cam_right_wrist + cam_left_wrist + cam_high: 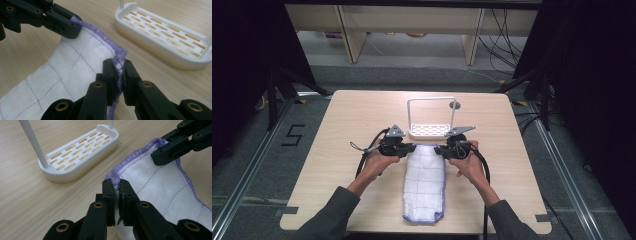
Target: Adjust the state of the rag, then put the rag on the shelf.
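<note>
A white cloth (424, 182) with purple grid lines and a purple hem lies folded lengthwise on the wooden table, its far edge lifted. My left gripper (413, 147) is shut on the cloth's far left corner (115, 178). My right gripper (437, 149) is shut on the far right corner (120, 60). Each gripper view shows the other gripper (172, 147) (62, 27) pinching the hem across from it. Just beyond the cloth stands a white rack (428, 131) with a slotted base (80, 152) (162, 32) and a tall hoop handle (432, 100).
The table's (352, 115) light wooden top stretches to both sides of the cloth. A small dark disc (455, 105) sits behind the rack. Dark curtains, cables and shelving surround the table.
</note>
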Demonstrator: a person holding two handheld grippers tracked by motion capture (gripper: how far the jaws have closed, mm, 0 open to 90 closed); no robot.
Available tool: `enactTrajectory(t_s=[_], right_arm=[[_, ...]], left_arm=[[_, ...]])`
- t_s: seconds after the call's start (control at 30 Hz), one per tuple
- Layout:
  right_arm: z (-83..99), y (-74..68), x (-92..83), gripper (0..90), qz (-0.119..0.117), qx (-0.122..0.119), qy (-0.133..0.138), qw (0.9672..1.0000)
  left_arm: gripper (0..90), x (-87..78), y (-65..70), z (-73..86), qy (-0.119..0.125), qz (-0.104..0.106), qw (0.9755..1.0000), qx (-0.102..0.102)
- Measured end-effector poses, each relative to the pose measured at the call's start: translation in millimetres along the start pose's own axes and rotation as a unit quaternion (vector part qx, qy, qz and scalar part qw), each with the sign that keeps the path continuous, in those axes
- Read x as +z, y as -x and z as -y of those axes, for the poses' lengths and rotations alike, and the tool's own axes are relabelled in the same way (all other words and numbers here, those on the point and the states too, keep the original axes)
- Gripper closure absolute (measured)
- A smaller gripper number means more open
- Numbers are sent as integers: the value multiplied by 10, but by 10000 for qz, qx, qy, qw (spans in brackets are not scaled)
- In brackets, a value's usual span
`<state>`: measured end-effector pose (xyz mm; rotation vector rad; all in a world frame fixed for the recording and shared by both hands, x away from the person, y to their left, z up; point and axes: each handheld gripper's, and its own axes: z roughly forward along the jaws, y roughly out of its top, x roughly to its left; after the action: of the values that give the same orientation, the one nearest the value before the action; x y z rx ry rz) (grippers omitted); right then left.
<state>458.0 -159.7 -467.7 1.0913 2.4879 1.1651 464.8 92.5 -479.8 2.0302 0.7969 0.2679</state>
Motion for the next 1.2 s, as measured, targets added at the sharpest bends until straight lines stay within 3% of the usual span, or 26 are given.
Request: enactTrajectory(t_s=[0.03, 0.2, 0.3, 0.43, 0.47, 0.5, 0.53, 0.6, 0.77, 0.97, 1.2], right_arm=[[-1, -8, 2, 830, 15, 18, 17, 10000], [-29, -34, -1, 830, -58, 1, 2, 10000], [-36, -36, -7, 830, -64, -58, 71, 9999], [-59, -84, -81, 830, -31, -22, 70, 10000], [-65, -93, -85, 830, -27, -81, 202, 9998], [-77, -103, -124, 830, -17, -79, 101, 9999], [-89, -128, -150, 830, -17, -102, 234, 9997], [-99, -139, -190, 830, 25, -131, 165, 9998], [-138, -217, -344, 830, -51, -132, 393, 9991], [-214, -308, -516, 831, -133, -216, 567, 9981], [-283, -379, -706, 832, -163, -323, 705, 9969]], left_arm=[[843, 4, 16, -3, 36, 8, 10000, -70], [844, -42, 18, -15, -27, -3, 10000, 77], [844, -66, 23, -22, 66, 26, 10000, -22], [843, -125, 45, -40, 97, 8, 10000, 20], [843, -131, 53, -45, 118, -1, 9999, 16], [843, -140, 59, -52, 139, 12, 9999, -5], [843, -167, 68, -75, 139, 21, 9999, 44], [844, -181, 80, -89, 171, 11, 9998, 30], [843, -391, 154, -174, 287, 54, 9993, 237], [845, -558, 178, -276, 376, 124, 9989, 242], [845, -761, 297, -485, 381, 167, 9982, 443]])
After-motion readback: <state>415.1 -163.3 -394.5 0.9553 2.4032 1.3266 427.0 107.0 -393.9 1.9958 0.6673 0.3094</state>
